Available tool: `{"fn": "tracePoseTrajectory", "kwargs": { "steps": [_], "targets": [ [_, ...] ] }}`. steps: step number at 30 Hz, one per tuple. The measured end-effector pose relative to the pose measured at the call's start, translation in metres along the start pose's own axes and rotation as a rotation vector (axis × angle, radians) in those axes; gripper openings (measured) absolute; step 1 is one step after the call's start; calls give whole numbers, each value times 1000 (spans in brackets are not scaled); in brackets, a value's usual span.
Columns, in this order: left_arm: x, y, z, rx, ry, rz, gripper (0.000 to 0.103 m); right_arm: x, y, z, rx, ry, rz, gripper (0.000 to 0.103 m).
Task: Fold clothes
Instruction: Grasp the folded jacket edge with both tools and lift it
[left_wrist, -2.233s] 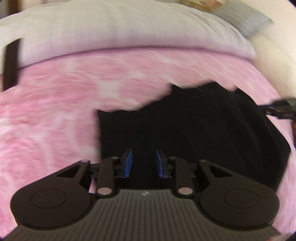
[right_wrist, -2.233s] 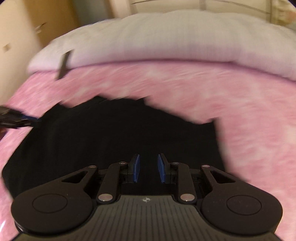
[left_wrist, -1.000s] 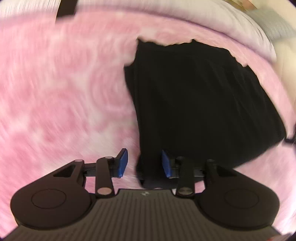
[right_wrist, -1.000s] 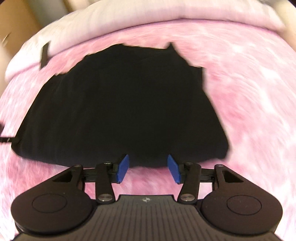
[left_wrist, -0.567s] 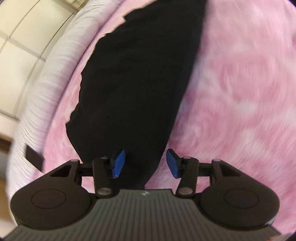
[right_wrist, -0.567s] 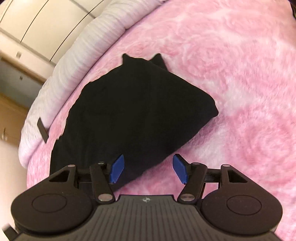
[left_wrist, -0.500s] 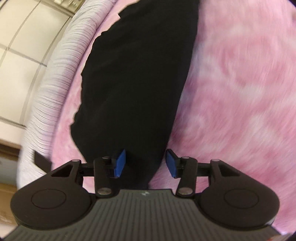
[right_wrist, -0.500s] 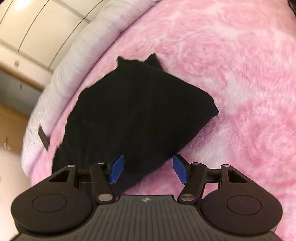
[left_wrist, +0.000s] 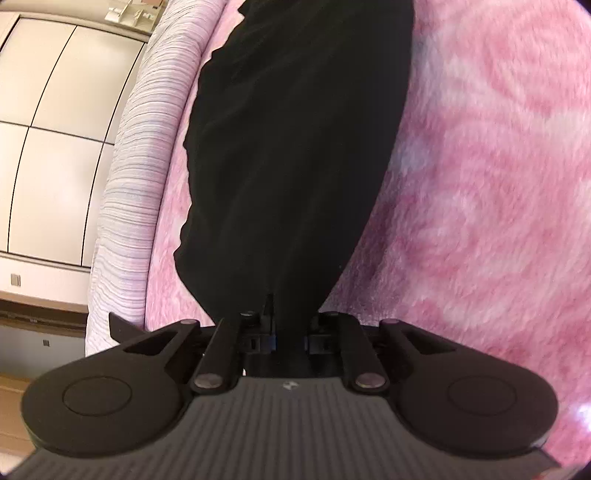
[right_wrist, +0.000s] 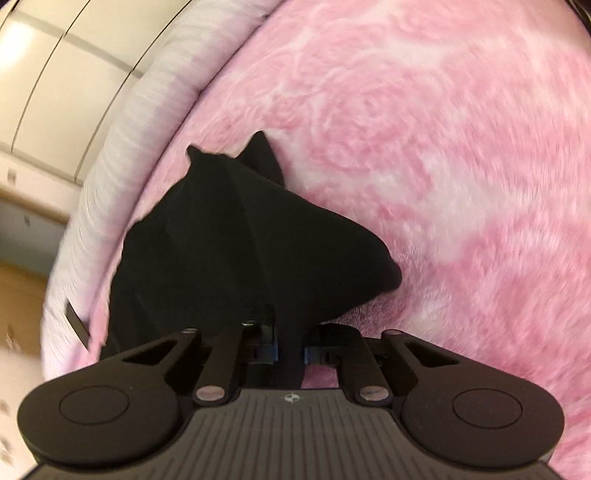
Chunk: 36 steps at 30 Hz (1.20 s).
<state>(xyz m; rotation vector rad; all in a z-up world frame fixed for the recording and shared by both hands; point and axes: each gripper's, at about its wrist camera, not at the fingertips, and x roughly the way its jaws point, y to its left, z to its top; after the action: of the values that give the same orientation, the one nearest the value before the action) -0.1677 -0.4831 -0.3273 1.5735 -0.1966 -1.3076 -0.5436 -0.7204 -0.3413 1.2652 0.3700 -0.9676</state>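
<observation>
A black garment (left_wrist: 295, 147) lies folded on a fluffy pink blanket (left_wrist: 480, 184). My left gripper (left_wrist: 290, 336) is shut on the garment's near edge, and the cloth runs straight away from it. In the right wrist view the same garment (right_wrist: 240, 251) bulges up off the blanket (right_wrist: 443, 166), and my right gripper (right_wrist: 291, 349) is shut on its near edge. The blue pads are almost hidden by the cloth in both views.
A pale striped duvet (left_wrist: 136, 184) runs along the blanket's far edge, also seen in the right wrist view (right_wrist: 122, 147). Cream cupboard doors (left_wrist: 44, 129) stand beyond the bed. A small black strip (right_wrist: 75, 321) lies on the duvet.
Both grippers were open at the garment's near edge half a second ago; both have now closed on the cloth. The garment has begun to lift and bunch in the right wrist view.
</observation>
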Motion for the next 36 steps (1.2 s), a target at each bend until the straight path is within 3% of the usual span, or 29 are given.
{"fn": "tracePoseTrajectory", "kwargs": {
  "steps": [8, 14, 21, 24, 29, 33, 36],
  "targets": [
    [-55, 5, 2, -55, 13, -87, 7, -53, -9, -24, 9, 37, -28, 7],
    [-127, -27, 1, -64, 24, -203, 7, -122, -43, -64, 31, 90, -88, 7],
    [-179, -58, 1, -95, 52, -281, 7, -176, -70, -100, 56, 139, -156, 7],
    [-197, -69, -1, -109, 63, -310, 9, -176, -71, -102, 70, 166, -173, 13],
    [-197, -53, -5, -157, 71, -411, 22, -182, -59, -101, 45, 173, -244, 40],
    [-196, -31, -20, -193, 51, -523, 30, -200, -49, -113, 75, 118, -297, 43],
    [-197, -17, -40, -188, -21, -575, 38, -212, -32, -129, 87, 71, -330, 45]
  ]
}}
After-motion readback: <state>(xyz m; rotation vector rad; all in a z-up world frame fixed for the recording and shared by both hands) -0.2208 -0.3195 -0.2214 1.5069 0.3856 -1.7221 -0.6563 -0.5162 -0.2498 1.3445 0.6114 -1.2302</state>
